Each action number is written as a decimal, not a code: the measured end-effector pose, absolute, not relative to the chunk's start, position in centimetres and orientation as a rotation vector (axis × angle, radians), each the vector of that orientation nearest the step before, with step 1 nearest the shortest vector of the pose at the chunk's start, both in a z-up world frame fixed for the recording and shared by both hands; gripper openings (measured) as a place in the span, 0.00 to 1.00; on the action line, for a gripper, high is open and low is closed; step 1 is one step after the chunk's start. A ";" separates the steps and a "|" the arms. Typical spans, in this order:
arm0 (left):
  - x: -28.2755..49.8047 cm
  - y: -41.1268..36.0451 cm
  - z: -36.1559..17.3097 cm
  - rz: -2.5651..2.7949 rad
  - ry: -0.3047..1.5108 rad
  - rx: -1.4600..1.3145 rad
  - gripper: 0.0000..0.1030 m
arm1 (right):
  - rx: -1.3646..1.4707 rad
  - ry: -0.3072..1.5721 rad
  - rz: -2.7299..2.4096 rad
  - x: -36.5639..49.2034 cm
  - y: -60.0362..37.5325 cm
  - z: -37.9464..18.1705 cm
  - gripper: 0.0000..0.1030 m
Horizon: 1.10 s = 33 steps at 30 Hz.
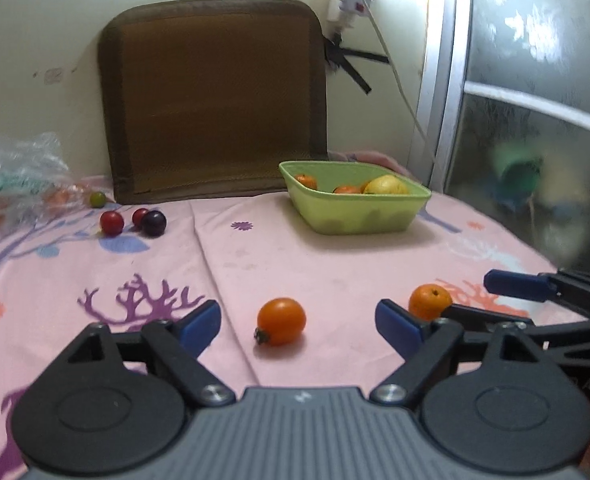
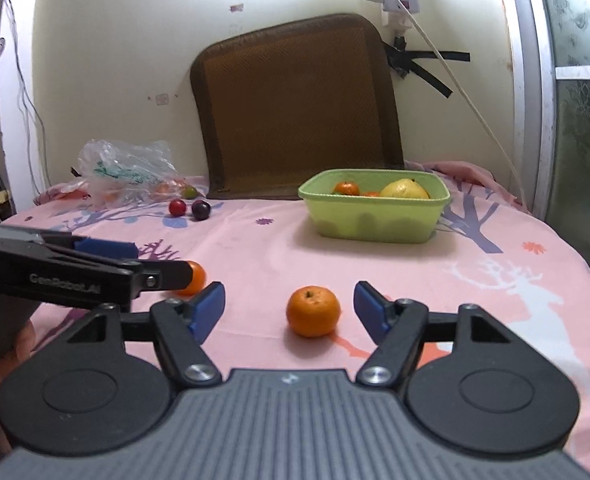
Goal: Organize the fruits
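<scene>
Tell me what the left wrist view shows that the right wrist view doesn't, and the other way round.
Left wrist only: a second red plum beside the dark plum, and the persimmon unobstructed between the open left gripper.
Right wrist only: the whole plastic bag, and the tangerine centred between the open right gripper.
Both: the green bowl holding fruit, the brown mat, the pink cloth.

Pink printed sheet (image 2: 375, 272) has a green tub (image 2: 375, 216), two loose oranges (image 2: 313, 311), some plums (image 2: 201, 210), a plastic bag (image 2: 127, 168), brown cushion (image 2: 299, 112) at back.
</scene>
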<state>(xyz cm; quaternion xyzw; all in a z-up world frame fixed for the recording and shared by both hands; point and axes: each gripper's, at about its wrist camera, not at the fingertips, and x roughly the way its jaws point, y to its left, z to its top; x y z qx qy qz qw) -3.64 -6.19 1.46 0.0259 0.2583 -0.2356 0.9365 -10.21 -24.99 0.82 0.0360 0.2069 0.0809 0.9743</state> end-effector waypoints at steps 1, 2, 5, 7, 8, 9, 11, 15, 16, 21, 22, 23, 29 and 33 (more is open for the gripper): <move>-3.2 -6.6 1.5 -0.469 0.535 0.065 0.82 | 0.073 0.432 0.154 -9.8 -25.0 0.8 0.71; -2.8 -6.9 1.5 -0.454 0.544 0.074 0.81 | 0.074 0.451 0.145 -9.3 -25.0 0.7 0.69; -1.2 -7.7 1.2 -0.427 0.601 0.085 0.71 | 0.077 0.521 0.131 -7.8 -25.1 0.1 0.62; -0.8 -8.1 0.7 -0.414 0.627 0.104 0.67 | 0.087 0.560 0.134 -7.3 -25.2 -0.4 0.56; -0.7 -8.4 0.4 -0.404 0.637 0.116 0.66 | 0.094 0.577 0.134 -7.0 -25.3 -0.7 0.49; -0.6 -8.5 0.1 -0.398 0.649 0.124 0.60 | 0.100 0.594 0.135 -6.8 -25.4 -1.0 0.46; -0.4 -8.6 -0.4 -0.380 0.661 0.130 0.57 | 0.090 0.578 0.128 -7.0 -25.2 -1.2 0.41; -0.2 -8.6 -0.3 -0.358 0.653 0.127 0.41 | 0.076 0.557 0.128 -7.3 -24.9 -1.3 0.37; -0.1 -8.6 -0.3 -0.352 0.652 0.122 0.39 | 0.073 0.552 0.124 -7.4 -24.9 -1.3 0.37; -0.2 -8.9 -0.3 -0.337 0.641 0.138 0.38 | 0.110 0.527 0.080 -7.1 -25.5 -0.9 0.36; -0.2 -8.9 -0.3 -0.336 0.641 0.139 0.38 | 0.116 0.530 0.073 -6.8 -25.6 -0.9 0.36; -0.2 -9.0 -0.3 -0.336 0.640 0.139 0.38 | 0.120 0.540 0.071 -6.6 -25.6 -1.0 0.36; -0.3 -8.9 -0.3 -0.334 0.635 0.141 0.38 | 0.141 0.561 0.078 -6.2 -25.8 -1.2 0.36; -0.2 -8.9 -0.4 -0.334 0.634 0.142 0.38 | 0.151 0.561 0.082 -6.2 -26.0 -1.2 0.36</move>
